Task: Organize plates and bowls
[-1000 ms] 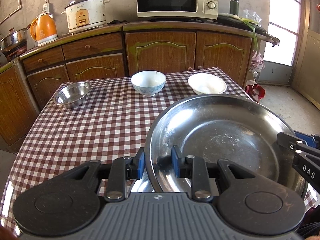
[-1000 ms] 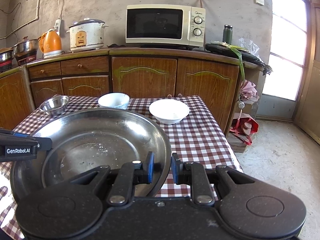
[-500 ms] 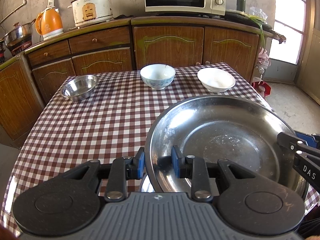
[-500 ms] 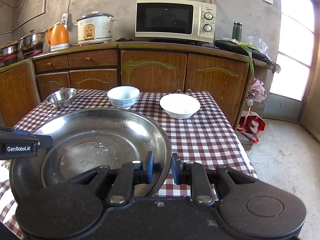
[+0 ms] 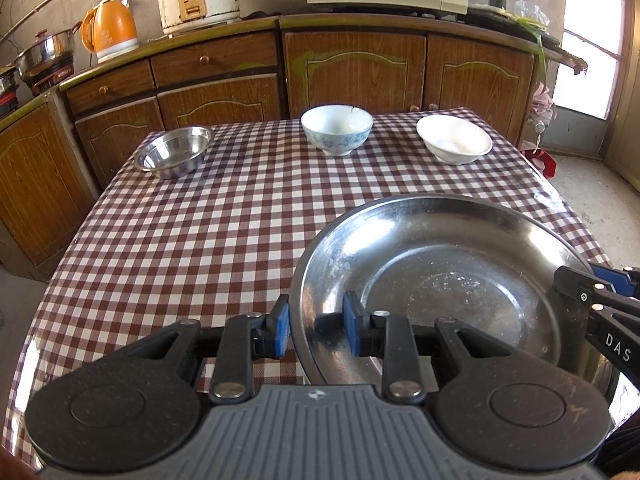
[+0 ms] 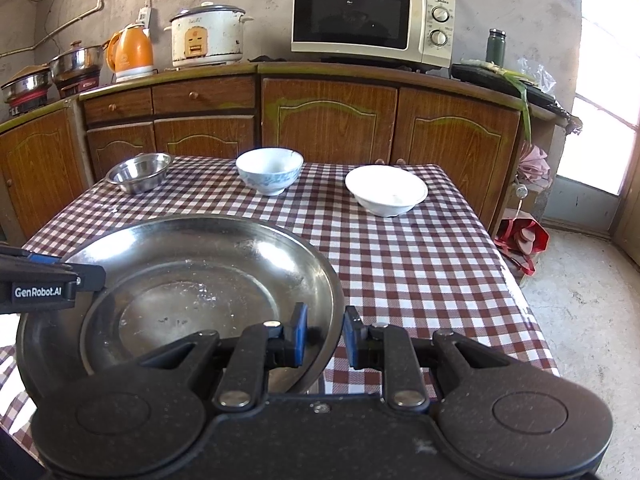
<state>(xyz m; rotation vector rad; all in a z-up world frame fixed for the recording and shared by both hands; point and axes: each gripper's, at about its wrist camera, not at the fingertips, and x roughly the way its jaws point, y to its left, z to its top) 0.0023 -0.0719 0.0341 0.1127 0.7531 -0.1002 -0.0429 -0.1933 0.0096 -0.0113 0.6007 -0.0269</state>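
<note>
A large steel plate [image 5: 448,280] [image 6: 192,280] is carried between both grippers over the near part of the checked table [image 5: 200,220] [image 6: 420,260]. My left gripper [image 5: 316,326] is shut on the plate's left rim. My right gripper [image 6: 325,334] is shut on its right rim. Each gripper shows at the edge of the other's view. Along the table's far side stand a small steel bowl [image 5: 174,156] [image 6: 138,172], a blue-patterned white bowl [image 5: 337,129] [image 6: 269,170] and a shallow white bowl [image 5: 454,144] [image 6: 386,189].
Brown cabinets [image 6: 328,116] run behind the table, with a microwave [image 6: 372,20], a rice cooker [image 6: 206,36], an orange kettle [image 6: 130,52] and pots on top. To the right lie bare floor, a red bag [image 6: 522,240] and a bright doorway.
Both grippers and the plate have sunk a little and tilted down, so the table and the far bowls now sit lower and larger in view. The grips on the plate's rim are unchanged.
</note>
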